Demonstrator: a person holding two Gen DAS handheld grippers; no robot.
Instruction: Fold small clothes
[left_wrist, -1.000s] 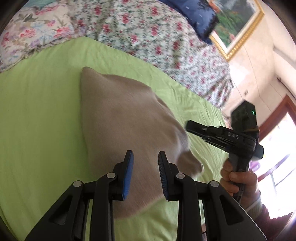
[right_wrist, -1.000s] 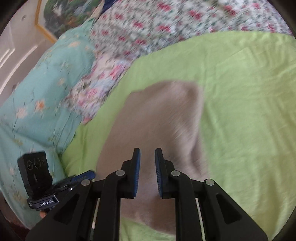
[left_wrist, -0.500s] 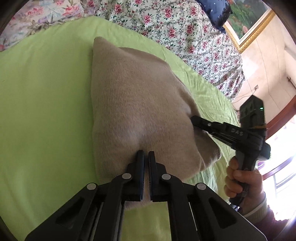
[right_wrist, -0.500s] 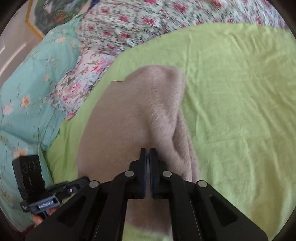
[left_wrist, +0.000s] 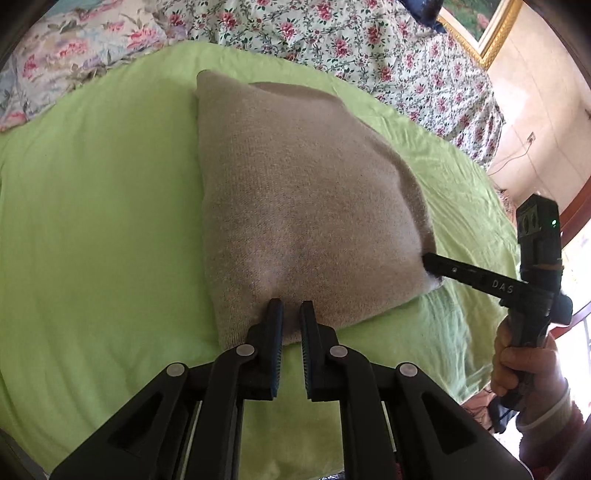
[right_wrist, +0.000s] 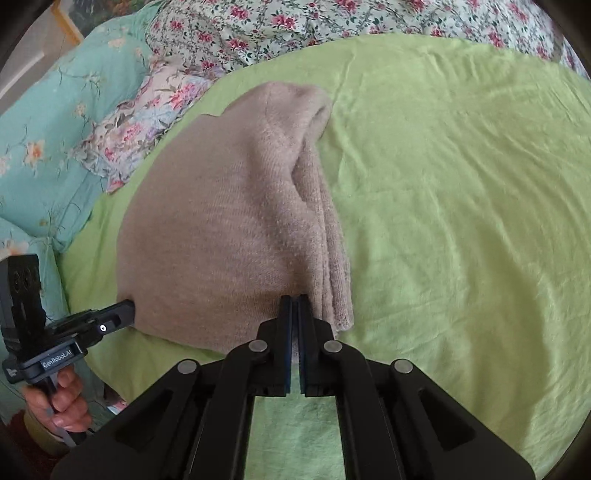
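A beige knit garment (left_wrist: 295, 192) lies folded on the green sheet (left_wrist: 92, 221), its near edge lifted and pulled taut. My left gripper (left_wrist: 291, 308) pinches a fold of that near edge; its jaws are opening slightly, with cloth still between the pads. The right gripper (left_wrist: 428, 264) bites the garment's right corner, held by a hand (left_wrist: 524, 373). In the right wrist view my right gripper (right_wrist: 293, 302) is shut on the garment (right_wrist: 221, 221) beside its layered right edge. The left gripper (right_wrist: 129, 310) grips the left corner there.
Floral bedding (left_wrist: 332, 33) and a pale floral pillow (left_wrist: 55, 55) lie beyond the green sheet. A teal flowered pillow (right_wrist: 44, 140) sits at the left in the right wrist view. A gold-framed picture (left_wrist: 480, 29) hangs on the wall. Green sheet (right_wrist: 461, 184) stretches right of the garment.
Both grippers came down onto the garment's near edge and their jaws closed on it. The garment now looks nearer and pulled taut between them.
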